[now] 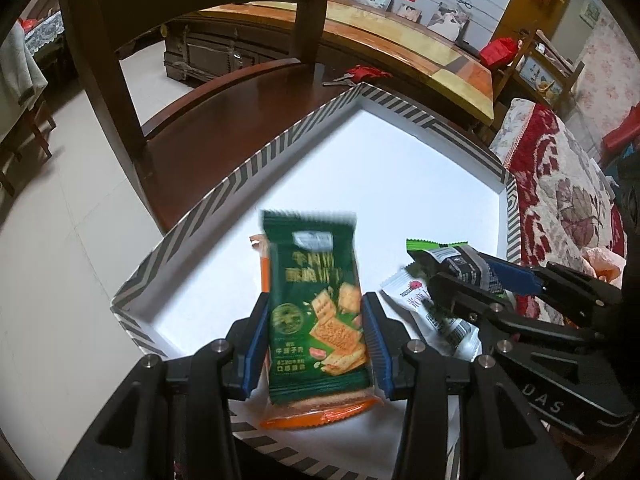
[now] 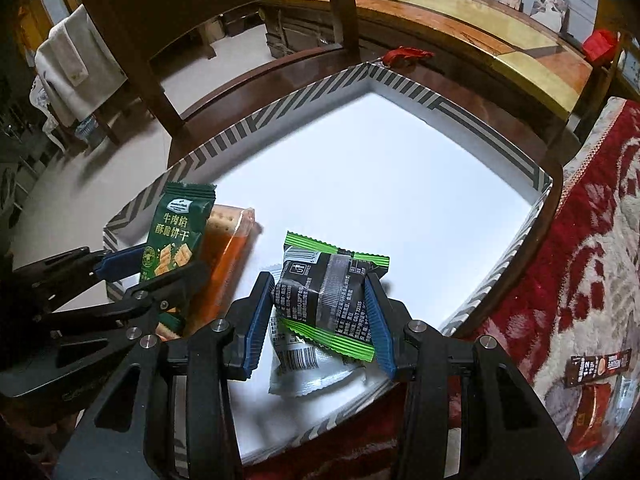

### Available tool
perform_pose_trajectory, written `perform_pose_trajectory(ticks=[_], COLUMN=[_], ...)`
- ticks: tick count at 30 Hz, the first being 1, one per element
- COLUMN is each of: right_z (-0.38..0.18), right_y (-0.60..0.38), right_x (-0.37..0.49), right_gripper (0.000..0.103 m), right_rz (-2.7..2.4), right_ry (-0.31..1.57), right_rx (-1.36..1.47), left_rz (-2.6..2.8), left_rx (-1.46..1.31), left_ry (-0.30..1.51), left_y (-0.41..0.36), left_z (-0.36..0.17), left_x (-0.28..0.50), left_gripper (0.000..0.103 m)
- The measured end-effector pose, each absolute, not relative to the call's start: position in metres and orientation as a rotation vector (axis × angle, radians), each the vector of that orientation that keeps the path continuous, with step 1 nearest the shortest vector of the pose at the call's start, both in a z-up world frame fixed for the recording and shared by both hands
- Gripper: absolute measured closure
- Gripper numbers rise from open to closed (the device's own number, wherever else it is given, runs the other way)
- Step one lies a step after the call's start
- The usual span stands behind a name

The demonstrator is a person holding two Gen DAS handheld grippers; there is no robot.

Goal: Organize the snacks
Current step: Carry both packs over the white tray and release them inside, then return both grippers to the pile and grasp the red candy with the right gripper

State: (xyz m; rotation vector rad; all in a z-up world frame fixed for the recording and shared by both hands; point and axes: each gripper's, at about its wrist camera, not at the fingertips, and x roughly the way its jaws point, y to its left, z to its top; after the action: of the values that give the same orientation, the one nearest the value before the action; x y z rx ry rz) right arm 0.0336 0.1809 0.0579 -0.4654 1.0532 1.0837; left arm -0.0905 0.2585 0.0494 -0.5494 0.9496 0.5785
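Note:
My left gripper [image 1: 316, 316] is shut on a dark green cracker packet [image 1: 318, 312], held upright over the near left part of a white box with a striped rim [image 1: 224, 184]. Under it lies an orange cracker packet [image 1: 316, 418]. In the right wrist view the same green packet [image 2: 174, 236] and left gripper [image 2: 148, 272] stand at the left, above the orange packet [image 2: 226, 256]. My right gripper [image 2: 318, 300] is shut on a black and lime-green snack packet [image 2: 328, 300], just above a white packet [image 2: 308, 368] on the box floor.
The box [image 2: 400, 88] sits on a dark wooden chair seat [image 1: 224, 120] whose back rises behind. A red floral blanket [image 2: 568, 264] lies to the right with a brown snack bar [image 2: 600, 364] on it. A long wooden cabinet [image 1: 400, 44] runs behind.

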Motion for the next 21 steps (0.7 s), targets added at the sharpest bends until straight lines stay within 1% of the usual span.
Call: perform_pose_trajectory(ticks=[3, 5, 7, 8, 9, 11, 14, 17, 21], right_z=[0.057, 0.058, 0.06, 0.062, 0.064, 0.068, 0.073, 0.077, 0.08], right_y=[0.182, 0.181, 0.177, 0.175, 0.174, 0.17, 0.167, 0.16, 0.144], right_x=[0.034, 0.033, 0.033, 0.033, 0.033, 0.032, 0.029, 0.027, 0.025], right_gripper=[0.056, 0.054, 0.054, 0.051, 0.047, 0.043, 0.043, 0.043, 0.043], right_rz=[1.089, 1.091, 1.095, 1.099, 1.104, 1.115, 1.11, 1.113, 1.099], right_ry=[1.051, 1.05, 1.054, 1.056, 1.056, 1.051, 1.045, 1.05, 1.053], right_rx=[-0.456, -0.45, -0.43, -0.414, -0.402, -0.372, -0.356, -0.33, -0.3], left_rz=[0.582, 0.59, 0.597, 0.6, 0.602, 0.605, 0.61, 0.608, 0.597], left_rx=[-0.549, -0.55, -0.558, -0.563, -0.568, -0.575, -0.566, -0.565, -0.563], left_ry=[0.953, 0.955, 0.952, 0.952, 0.954, 0.954, 0.947, 0.939, 0.939], left_y=[0.259, 0.259, 0.26, 0.261, 0.261, 0.261, 0.26, 0.258, 0.253], left_z=[0.05, 0.05, 0.05, 0.05, 0.05, 0.05, 0.054, 0.057, 0.062], left_x=[-0.091, -0.093, -0.094, -0.096, -0.096, -0.098, -0.101, -0.103, -0.101], left_gripper=[0.055, 0.051, 0.044, 0.043, 0.042, 0.038, 0.035, 0.028, 0.026])
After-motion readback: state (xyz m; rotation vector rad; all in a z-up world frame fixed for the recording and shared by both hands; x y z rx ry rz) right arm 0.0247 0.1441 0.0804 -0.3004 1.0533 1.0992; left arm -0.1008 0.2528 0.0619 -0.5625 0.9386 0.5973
